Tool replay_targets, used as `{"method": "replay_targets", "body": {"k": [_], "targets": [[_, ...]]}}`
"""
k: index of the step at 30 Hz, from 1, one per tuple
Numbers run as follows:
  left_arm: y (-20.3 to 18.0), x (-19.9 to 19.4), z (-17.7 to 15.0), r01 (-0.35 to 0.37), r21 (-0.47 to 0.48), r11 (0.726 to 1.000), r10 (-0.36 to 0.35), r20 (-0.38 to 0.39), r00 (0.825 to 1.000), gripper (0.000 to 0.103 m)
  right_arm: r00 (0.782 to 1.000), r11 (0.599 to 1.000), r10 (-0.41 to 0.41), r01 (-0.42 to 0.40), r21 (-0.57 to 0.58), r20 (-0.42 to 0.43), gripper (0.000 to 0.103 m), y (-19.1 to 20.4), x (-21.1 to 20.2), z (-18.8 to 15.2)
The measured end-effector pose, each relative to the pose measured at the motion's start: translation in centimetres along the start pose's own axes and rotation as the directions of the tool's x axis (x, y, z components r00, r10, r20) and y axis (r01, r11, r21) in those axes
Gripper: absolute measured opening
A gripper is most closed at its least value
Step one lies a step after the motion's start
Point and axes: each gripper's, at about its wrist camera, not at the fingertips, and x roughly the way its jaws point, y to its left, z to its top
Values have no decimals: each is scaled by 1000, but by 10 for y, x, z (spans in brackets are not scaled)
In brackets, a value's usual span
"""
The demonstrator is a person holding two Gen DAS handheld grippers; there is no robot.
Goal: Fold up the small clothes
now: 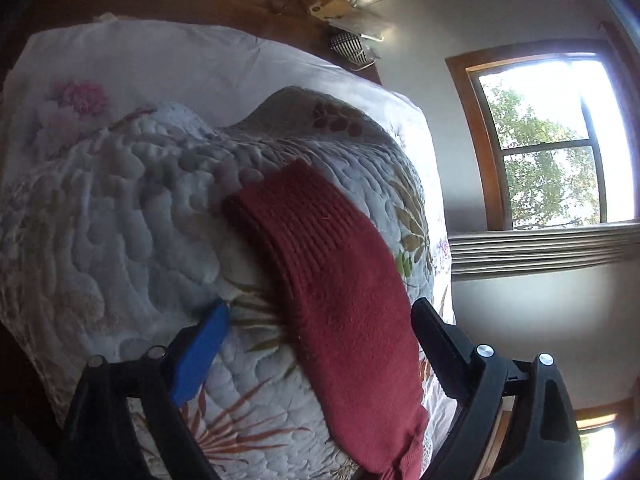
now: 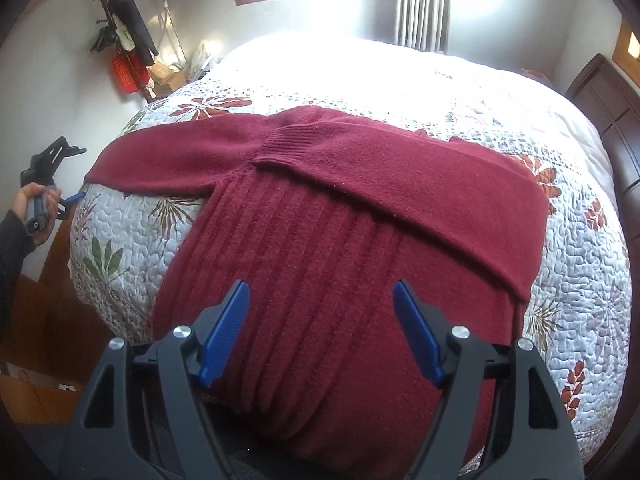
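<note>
Sweater [image 2: 340, 216] spans the quilt [image 2: 580, 280] near its edge; left tool [image 1: 320, 320] and right tool [image 2: 322, 300] both gape.

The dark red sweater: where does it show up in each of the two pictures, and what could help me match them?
Left wrist view: the sweater runs from centre to the bottom edge, between the open left gripper fingers.
Right wrist view: it fills the middle, sleeves folded across, beyond the open right gripper.
Shared landmark: the floral quilt under it.
</note>
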Motion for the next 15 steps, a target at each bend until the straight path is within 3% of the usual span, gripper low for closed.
{"method": "replay_targets", "body": {"k": [3,5,6,7,8,10,15], "targets": [[-7,4,5,-12,11,1000,12,20,1000,92,1000,1000,-12,12,22,1,75,-3,-3,-4],[-13,3,12,-35,31,999,35,24,999,70,1000,999,-19,19,38,-1,75,-7,-5,-7],[-14,7,18,-70,30,997,70,10,998,45,1000,999,-23,23,47,-1,75,-10,-6,-9],[-13,7,19,-94,24,995,94,4,996,34,1000,998,-26,26,55,-1,76,-11,-7,-11],[-13,7,21,-100,22,995,100,2,995,30,1000,998,-28,28,61,-2,76,-14,-7,-13],[-14,4,22,-105,38,994,105,8,994,10,1000,997,-29,30,75,-5,76,-18,-8,-15],[-35,-11,20,-75,108,991,70,48,996,8,1000,994,-26,25,106,4,76,-26,-13,-19]]}}
